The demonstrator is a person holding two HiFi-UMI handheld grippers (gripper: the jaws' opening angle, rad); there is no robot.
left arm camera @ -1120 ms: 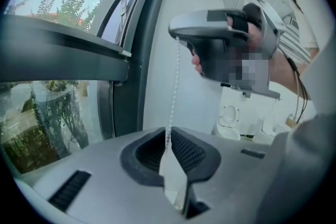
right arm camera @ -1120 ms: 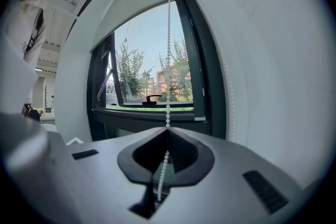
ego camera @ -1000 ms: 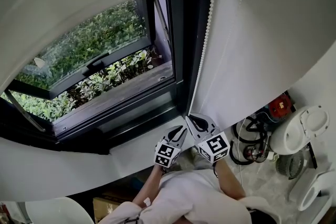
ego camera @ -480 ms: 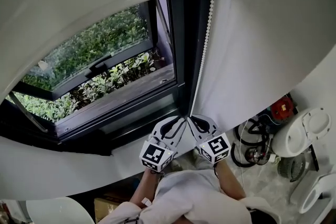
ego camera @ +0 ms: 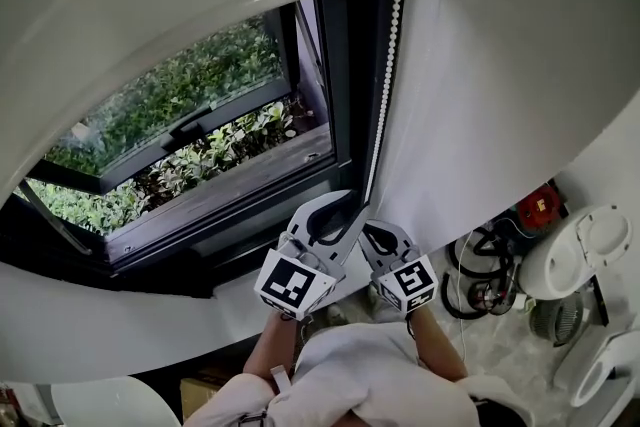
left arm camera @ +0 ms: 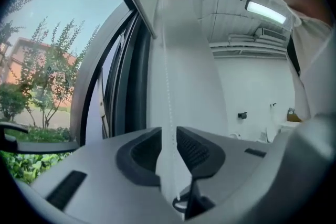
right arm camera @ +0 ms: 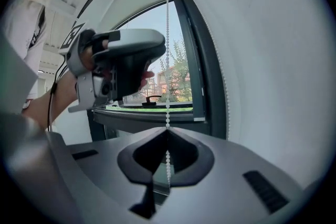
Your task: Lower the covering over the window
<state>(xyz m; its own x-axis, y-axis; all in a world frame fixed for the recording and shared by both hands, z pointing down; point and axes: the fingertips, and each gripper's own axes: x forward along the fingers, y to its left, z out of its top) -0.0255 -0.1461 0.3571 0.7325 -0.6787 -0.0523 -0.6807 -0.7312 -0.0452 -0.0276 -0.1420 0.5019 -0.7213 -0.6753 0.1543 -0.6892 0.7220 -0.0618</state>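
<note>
up at twelve o'clock from both hand-held grippers: white roller blind [ego camera: 150,5], rolled high over the window [ego camera: 180,135], most of the glass uncovered, so lowering judged far from done. down from the blind's right end to the jaws: bead chain [ego camera: 388,65], taut, long axis near twelve to six. lower on that chain: right hand-held gripper [ego camera: 368,230], clenched, beads pinched between closed jaws. just beside it at nine o'clock and slightly higher: left hand-held gripper [ego camera: 338,210], jaws opening, chain threading the gap, pads off it. likely calls for a straight draw toward six, with the right the only one gripping. no work surface here; below at seven o'clock, white sill [ego camera: 120,335]. off at four o'clock on the floor: looped cables [ego camera: 480,275], a red object [ego camera: 535,200].
</note>
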